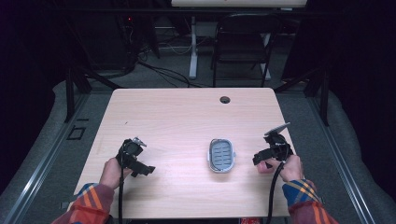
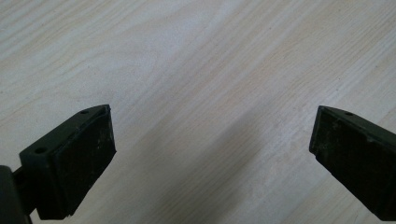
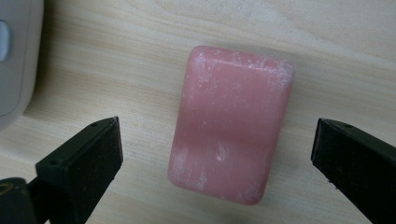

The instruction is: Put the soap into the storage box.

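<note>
So this looks like the very start of a soap-into-the-dish job, nothing has really been done yet as far as I can tell. The pink rectangular bar of soap (image 3: 232, 125) is lying flat on the pale wood-grain counter (image 1: 177, 116), sitting right between the fingers of the right gripper (image 3: 215, 161) in the right gripper view, a bit farther out than the fingertips, with open counter showing on both sides of it. Those fingers are spread wide and not touching the bar at all, so no grip so far. Off past the left-hand finger (image 3: 84, 161) in that same view you can see the rounded edge of the grey oval plastic soap dish (image 3: 16, 60), and from the high view the dish (image 1: 221, 155) sits empty with its slatted insert showing, just beside the right gripper (image 1: 268, 156) on its inner side. The left gripper (image 1: 137, 165) is well apart from all of that, hovering over bare counter; its fingers (image 2: 79, 158) are also spread wide with nothing between them but wood grain. My read: what's left is basically everything, meaning come down around the bar, pinch it across its short sides, lift, carry it over to the dish and set it in. The bar looks chalky and a bit worn, so I'd guess it could slip if pinched off-centre.
</note>
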